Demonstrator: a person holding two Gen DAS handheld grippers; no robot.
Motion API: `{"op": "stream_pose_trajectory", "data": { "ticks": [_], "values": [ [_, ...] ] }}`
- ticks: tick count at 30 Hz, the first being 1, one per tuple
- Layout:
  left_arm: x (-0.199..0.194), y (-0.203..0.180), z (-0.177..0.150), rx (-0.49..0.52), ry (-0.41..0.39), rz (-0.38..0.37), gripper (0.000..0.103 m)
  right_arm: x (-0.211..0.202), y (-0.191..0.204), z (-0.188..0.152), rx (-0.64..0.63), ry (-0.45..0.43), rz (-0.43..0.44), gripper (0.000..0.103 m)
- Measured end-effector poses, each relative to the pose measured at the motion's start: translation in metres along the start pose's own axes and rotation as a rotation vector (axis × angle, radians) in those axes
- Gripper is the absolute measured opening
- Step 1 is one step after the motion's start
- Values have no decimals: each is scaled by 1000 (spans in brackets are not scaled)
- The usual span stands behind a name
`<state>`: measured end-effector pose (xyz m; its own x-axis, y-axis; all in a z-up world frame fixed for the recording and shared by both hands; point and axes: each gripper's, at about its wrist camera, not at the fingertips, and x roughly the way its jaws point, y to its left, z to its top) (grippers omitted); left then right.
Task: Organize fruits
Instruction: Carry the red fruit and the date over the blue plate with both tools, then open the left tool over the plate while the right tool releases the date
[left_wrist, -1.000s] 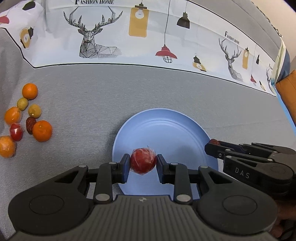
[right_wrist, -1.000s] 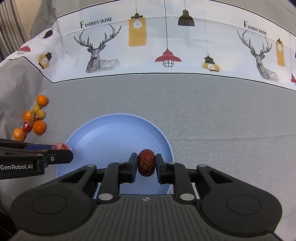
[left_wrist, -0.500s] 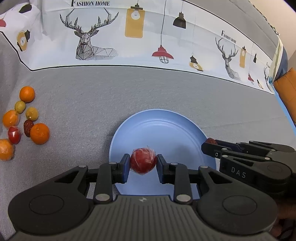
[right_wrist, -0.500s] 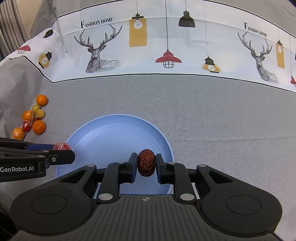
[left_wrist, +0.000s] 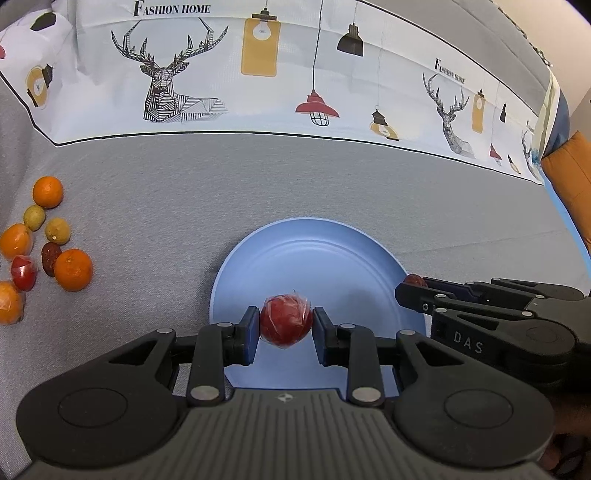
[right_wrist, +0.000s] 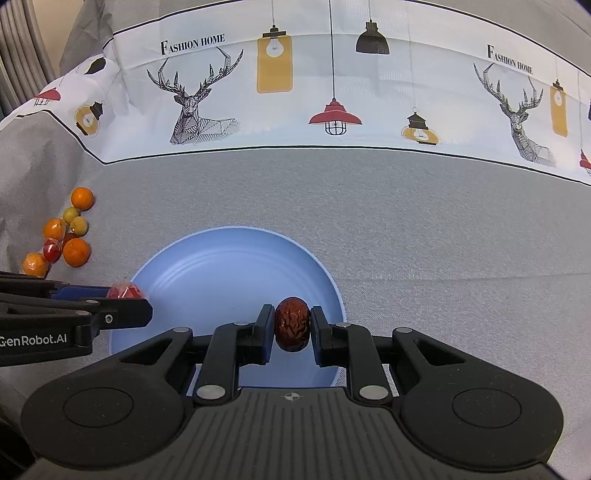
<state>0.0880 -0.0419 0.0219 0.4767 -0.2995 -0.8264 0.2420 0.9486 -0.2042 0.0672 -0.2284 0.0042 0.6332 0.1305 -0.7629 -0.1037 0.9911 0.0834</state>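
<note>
Left gripper (left_wrist: 285, 326) clamped on a plastic-wrapped red fruit (left_wrist: 285, 319), held over the near part of the blue plate (left_wrist: 317, 254). Right gripper (right_wrist: 292, 326) closed on a wrinkled red date (right_wrist: 292, 324), held over the plate's near right part. Well left of the plate on the grey tablecloth (left_wrist: 184, 192): a cluster of loose fruit, with four oranges (left_wrist: 73, 269), two small yellow-green fruits (left_wrist: 57, 230), another date (left_wrist: 50, 253) and a second wrapped red fruit (left_wrist: 23, 272). Beyond the plate, a white deer-and-lamp printed band (right_wrist: 332, 92) lettered "FASHION HOME".
</note>
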Motion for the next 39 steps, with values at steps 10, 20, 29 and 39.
{"op": "stream_pose_trajectory", "data": {
  "ticks": [10, 20, 29, 39],
  "values": [
    [-1, -1, 1, 3, 0, -3, 33, 1, 2, -1, -7, 2, -3, 21],
    [2, -3, 1, 2, 12, -6, 44, 1, 2, -1, 1, 2, 4, 45],
    [0, 2, 2, -14, -5, 14, 44, 1, 2, -1, -3, -8, 0, 47],
    [-4, 8, 4, -34, -15, 26, 44, 1, 4, -1, -17, -9, -7, 47]
  ]
}}
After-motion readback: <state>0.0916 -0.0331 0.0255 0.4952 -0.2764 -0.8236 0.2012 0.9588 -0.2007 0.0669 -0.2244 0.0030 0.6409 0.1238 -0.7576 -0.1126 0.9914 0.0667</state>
